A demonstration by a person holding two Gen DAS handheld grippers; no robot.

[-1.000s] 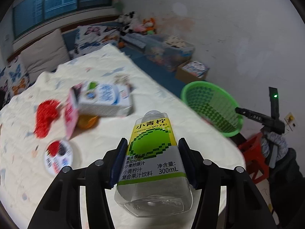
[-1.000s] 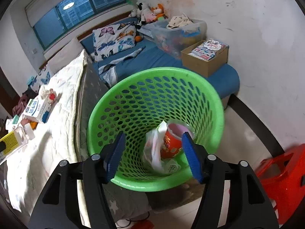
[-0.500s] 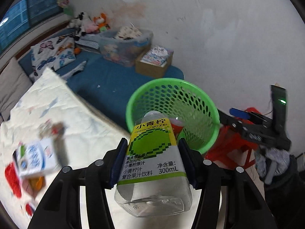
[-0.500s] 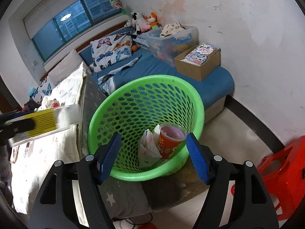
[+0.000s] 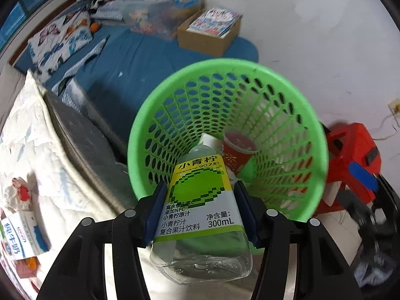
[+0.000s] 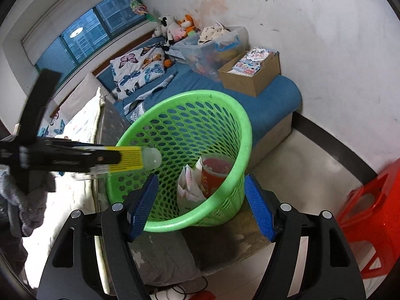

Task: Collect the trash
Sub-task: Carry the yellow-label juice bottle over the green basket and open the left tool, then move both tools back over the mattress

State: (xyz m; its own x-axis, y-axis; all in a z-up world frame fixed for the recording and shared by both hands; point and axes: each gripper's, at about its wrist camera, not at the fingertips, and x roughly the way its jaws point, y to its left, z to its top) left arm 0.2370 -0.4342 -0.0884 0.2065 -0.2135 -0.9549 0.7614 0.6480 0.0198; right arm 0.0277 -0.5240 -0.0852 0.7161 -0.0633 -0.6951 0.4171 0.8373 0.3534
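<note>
A clear plastic bottle (image 5: 200, 200) with a yellow-green label is clamped between the blue pads of my left gripper (image 5: 200, 187), cap pointing down into the green mesh basket (image 5: 225, 65). In the right wrist view the same bottle (image 6: 135, 158) hangs over the near left rim of the basket (image 6: 247, 135). A red paper cup (image 6: 215, 170) and crumpled white wrappers (image 6: 190, 185) lie inside. My right gripper (image 6: 200, 178) stands open just before the basket, with nothing between its fingers.
The bed with a white quilt (image 5: 37, 162) lies left of the basket, with a milk carton (image 5: 22, 232) and other litter on it. A red stool (image 6: 375, 212) stands to the right. A blue mattress (image 6: 275, 100) with a cardboard box (image 6: 250, 75) lies behind.
My left gripper carried the bottle from over the bed to above the basket and tipped downward. The right gripper's jaws widened and it drew back a little from the basket.
</note>
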